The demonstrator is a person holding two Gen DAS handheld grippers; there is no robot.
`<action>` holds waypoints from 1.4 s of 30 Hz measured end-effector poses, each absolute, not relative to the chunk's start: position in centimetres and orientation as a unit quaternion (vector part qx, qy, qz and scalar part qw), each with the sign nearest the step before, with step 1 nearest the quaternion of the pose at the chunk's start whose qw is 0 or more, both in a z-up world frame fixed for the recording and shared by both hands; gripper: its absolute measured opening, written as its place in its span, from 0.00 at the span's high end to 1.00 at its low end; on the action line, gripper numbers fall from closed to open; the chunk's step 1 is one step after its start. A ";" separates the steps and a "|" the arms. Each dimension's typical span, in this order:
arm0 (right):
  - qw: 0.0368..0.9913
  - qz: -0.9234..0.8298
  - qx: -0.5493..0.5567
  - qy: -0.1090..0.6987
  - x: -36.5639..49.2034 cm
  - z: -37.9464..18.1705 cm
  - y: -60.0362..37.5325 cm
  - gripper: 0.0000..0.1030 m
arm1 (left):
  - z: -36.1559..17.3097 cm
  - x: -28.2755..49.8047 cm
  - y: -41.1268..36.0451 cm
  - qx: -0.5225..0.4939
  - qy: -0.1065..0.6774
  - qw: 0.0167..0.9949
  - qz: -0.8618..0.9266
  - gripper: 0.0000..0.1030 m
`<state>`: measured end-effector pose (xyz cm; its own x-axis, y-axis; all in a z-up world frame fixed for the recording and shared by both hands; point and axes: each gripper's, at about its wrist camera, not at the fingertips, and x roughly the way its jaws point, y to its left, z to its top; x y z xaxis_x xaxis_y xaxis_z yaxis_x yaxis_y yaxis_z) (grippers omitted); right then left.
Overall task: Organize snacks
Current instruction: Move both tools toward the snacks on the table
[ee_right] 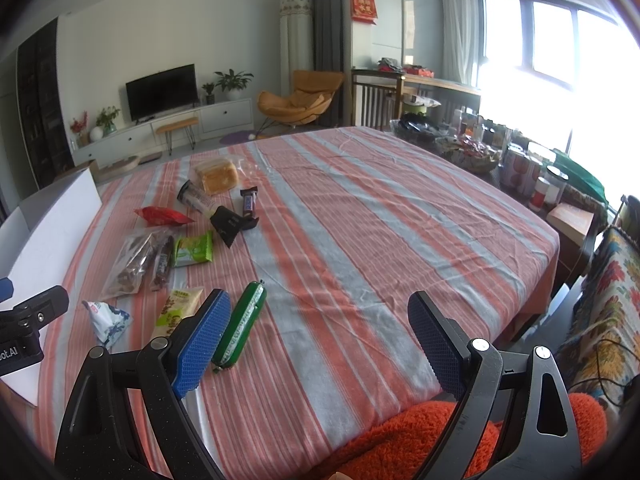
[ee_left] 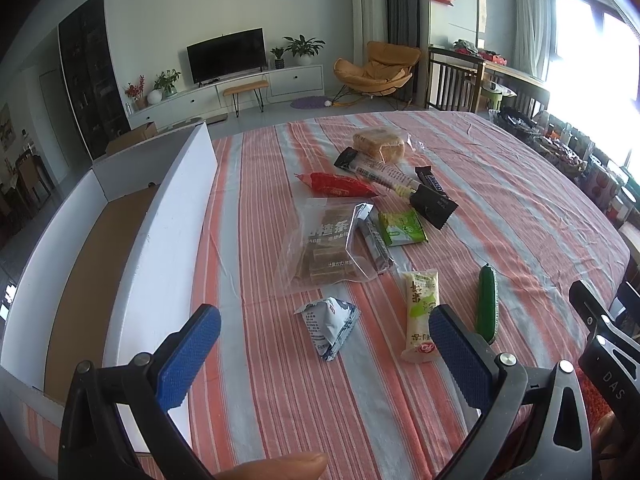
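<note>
Above the striped tablecloth (ee_left: 320,400), both grippers (left gripper (ee_left: 324,344), right gripper (ee_right: 320,336)) wide, empty.

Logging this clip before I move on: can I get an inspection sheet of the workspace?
Surface: striped tablecloth, wrinkled.
Job's things: loose snacks, including bread, red packet, green sausage, triangular pouch; open white box at left, no snacks visible inside.
Clutter: jars and bowls beyond the far right edge.
Grippers: left gripper and right gripper open, holding nothing.
Cables: black cord on the patterned seat.
Surroundings: TV, orange chair, window.
</note>
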<state>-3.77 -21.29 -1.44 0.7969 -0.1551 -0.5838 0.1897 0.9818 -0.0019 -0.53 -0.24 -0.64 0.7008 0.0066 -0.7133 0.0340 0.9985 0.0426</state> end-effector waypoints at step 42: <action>0.942 -0.091 0.051 0.320 -3.8 -1.9 -22.0 0.10 | -1.4 -0.4 0.3 0.022 0.398 0.917 -0.005 0.00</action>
<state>-3.75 -21.97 -1.91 0.7786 -0.1395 -0.6118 0.2042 0.9782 0.0368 -0.41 0.26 -1.36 0.6831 0.0082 -0.7303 0.0269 0.9990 0.0363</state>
